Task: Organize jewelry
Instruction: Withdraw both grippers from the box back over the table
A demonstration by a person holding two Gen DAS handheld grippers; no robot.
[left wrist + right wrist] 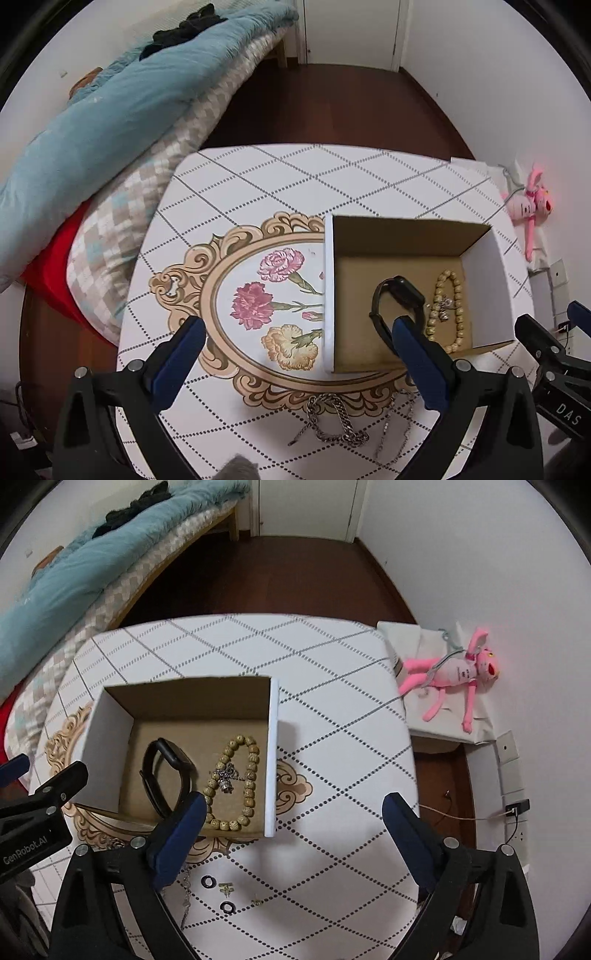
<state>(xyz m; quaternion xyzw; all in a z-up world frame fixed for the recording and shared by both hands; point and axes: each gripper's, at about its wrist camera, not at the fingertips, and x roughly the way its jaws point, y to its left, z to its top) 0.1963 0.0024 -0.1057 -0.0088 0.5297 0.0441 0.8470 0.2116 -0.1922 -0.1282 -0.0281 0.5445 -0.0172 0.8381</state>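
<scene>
An open cardboard box [328, 291] [272, 753] stands on the table. Inside lie a black wristband [397, 295] [166, 771], a beige bead bracelet [456, 314] [251, 775] and a small silver charm [441, 308] [226, 778]. A silver curb chain [338, 417] and a thin chain [397, 424] [186, 890] lie on the table in front of the box. Two black rings [209, 881] [226, 907] and two small gold earrings [225, 887] [255, 901] lie near them. My left gripper [299, 332] is open above the box's left wall. My right gripper [293, 808] is open beside the box's right front corner.
The white table [332, 738] has a floral oval print [258, 306]. A bed with a teal blanket [110, 110] sits to the left. A pink plush toy [454, 672] lies on a white box at the right. Dark wood floor lies beyond the table.
</scene>
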